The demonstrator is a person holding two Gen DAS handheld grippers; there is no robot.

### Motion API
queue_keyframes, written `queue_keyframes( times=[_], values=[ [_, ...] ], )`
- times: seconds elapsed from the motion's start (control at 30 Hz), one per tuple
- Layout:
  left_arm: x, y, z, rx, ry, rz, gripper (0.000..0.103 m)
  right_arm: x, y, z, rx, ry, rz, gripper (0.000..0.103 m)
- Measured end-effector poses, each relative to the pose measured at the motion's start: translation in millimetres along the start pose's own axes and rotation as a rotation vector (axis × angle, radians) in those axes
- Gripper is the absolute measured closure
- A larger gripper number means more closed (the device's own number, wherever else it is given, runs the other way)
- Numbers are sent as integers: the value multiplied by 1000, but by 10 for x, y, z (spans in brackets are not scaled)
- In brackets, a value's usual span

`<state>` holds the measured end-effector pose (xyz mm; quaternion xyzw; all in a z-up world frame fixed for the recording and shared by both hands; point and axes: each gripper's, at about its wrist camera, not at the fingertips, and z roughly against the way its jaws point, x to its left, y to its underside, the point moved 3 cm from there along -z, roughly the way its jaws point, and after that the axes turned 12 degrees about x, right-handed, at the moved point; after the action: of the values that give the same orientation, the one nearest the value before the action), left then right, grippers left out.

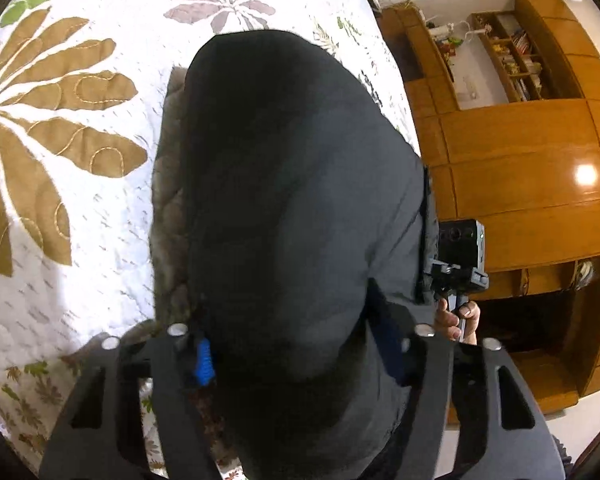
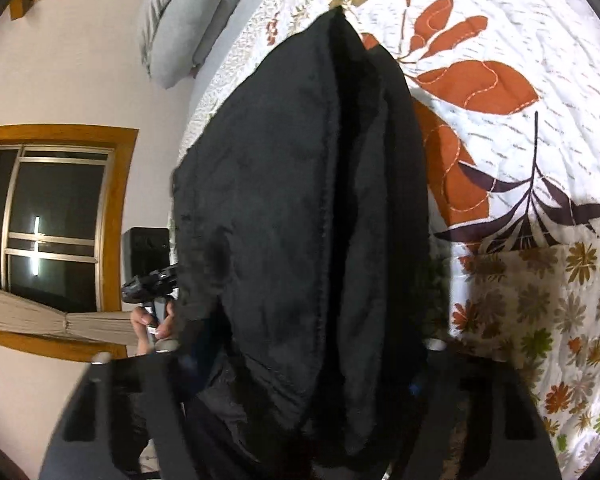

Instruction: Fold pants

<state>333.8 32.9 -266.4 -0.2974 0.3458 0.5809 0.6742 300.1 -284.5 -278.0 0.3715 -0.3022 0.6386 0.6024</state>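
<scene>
Dark grey-black pants (image 1: 284,200) hang in front of my left gripper (image 1: 300,360), whose fingers hold the cloth between them above the bed. In the right wrist view the same pants (image 2: 300,220) drape in long folds from my right gripper (image 2: 300,364), which is shut on the fabric. The far end of the pants reaches the quilt (image 1: 60,220). The right gripper shows in the left wrist view (image 1: 458,264), held by a hand. The left gripper shows in the right wrist view (image 2: 152,280), also in a hand.
The bed carries a white quilt (image 2: 520,140) with large brown, orange and purple leaf prints. A wooden cabinet with shelves (image 1: 520,140) stands beside the bed. A grey pillow (image 2: 180,28), a window (image 2: 56,220) and a white wall lie on the other side.
</scene>
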Motion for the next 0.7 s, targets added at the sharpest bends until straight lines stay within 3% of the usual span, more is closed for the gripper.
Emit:
queue_keyframes(
  times=[0.13, 0.33, 0.53, 0.7],
  values=[
    [-85, -1, 71, -22, -7, -19, 61, 130, 0, 60, -7, -3, 24, 56],
    [-208, -87, 317, -54, -12, -37, 65, 379, -110, 149, -21, -38, 57, 60],
    [-92, -339, 832, -103, -46, -27, 65, 830, -560, -47, -5, -39, 111, 60],
    [173, -774, 1393, -158, -64, 7, 65, 1225, -1214, -312, 11, -31, 159, 60]
  ],
)
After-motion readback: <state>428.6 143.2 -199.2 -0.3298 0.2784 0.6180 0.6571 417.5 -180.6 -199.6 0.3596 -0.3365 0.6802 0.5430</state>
